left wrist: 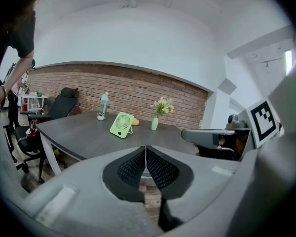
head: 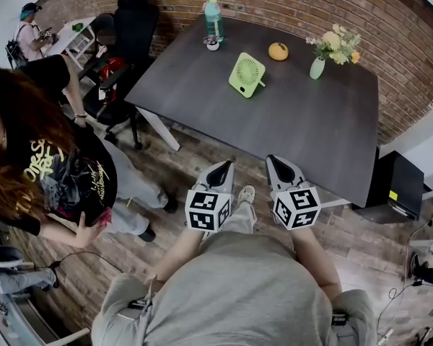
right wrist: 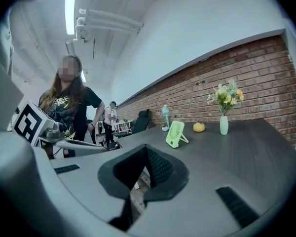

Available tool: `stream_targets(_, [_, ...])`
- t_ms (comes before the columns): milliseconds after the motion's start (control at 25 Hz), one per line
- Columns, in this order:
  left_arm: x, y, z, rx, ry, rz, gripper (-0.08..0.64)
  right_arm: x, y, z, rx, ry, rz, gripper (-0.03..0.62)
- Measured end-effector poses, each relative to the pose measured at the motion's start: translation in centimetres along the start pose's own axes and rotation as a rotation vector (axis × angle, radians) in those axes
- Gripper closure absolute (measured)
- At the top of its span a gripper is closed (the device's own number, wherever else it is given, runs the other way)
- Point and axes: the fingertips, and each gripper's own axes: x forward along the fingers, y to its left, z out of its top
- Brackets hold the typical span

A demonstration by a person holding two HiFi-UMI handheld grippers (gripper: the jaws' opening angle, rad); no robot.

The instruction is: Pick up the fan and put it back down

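A light green desk fan point(head: 247, 74) stands propped on its stand on the dark table point(head: 303, 121), towards the far side. It also shows far ahead as the fan point(left wrist: 122, 124) in the left gripper view and the fan point(right wrist: 175, 133) in the right gripper view. My left gripper point(head: 224, 166) and right gripper point(head: 273, 160) hover side by side short of the table's near edge, well apart from the fan. Both are shut with nothing between the jaws, as the left gripper point(left wrist: 145, 147) and right gripper point(right wrist: 146, 147) show close up.
On the table's far side stand a teal bottle point(head: 213, 19), a small cup point(head: 212, 43), an orange fruit point(head: 278, 51) and a vase of flowers point(head: 317, 66). A black office chair point(head: 130, 34) sits left of the table. A person point(head: 58, 171) stands at my left. A black box point(head: 395, 186) is at the right.
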Motion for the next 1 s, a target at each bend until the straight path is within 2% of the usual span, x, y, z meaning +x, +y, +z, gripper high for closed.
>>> stream_targets(1000, [0.18,-0.30,-0.11,-0.017,0.005,-0.004,0.535,0.36,0.04,-0.23,0.002,0.001,-0.017,0.592])
